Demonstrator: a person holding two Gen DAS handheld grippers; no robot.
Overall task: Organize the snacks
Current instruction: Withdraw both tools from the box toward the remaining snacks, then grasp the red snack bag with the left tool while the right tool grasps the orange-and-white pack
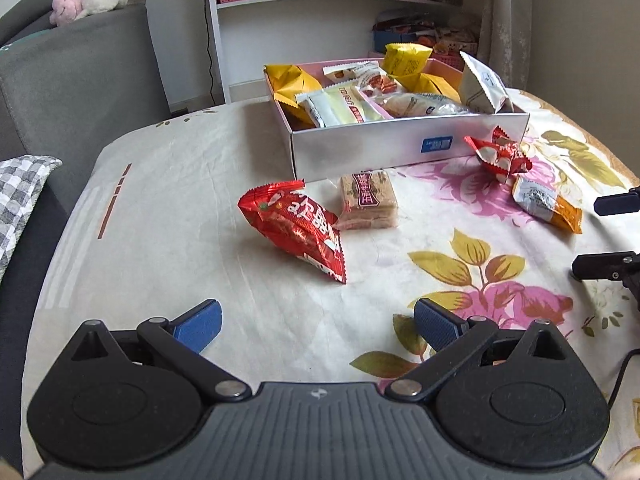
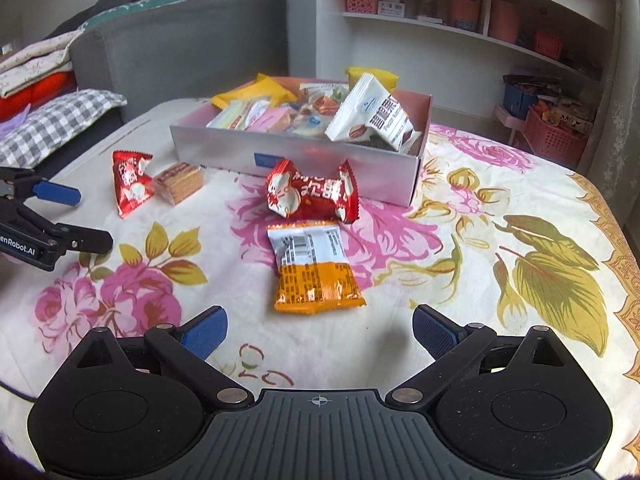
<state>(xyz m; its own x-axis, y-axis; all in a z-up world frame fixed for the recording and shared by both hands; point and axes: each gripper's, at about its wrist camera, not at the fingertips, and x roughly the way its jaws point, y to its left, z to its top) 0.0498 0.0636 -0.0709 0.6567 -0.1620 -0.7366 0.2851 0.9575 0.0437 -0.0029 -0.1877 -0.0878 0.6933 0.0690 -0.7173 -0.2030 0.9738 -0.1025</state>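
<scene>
The box [image 1: 400, 148] stood on the flowered worktop [image 1: 180, 208], already half full of snacks. Four packets still lay before its front wall. The left gripper [image 1: 318, 326] was spread wide and empty; straight ahead of it, between it and the box, lay a red packet [image 1: 294, 228] with its long axis slanting toward the box, a biscuit pack [image 1: 368, 200] touching it on the box side. The right gripper [image 2: 320, 330], also spread and empty, was just short of the orange packet [image 2: 314, 268], whose long axis ran toward the box; a second red packet [image 2: 312, 196] lay beyond it. Each gripper was nearer its own packet. Only the right view showed the white pouch's [image 2: 372, 116] printed face.
</scene>
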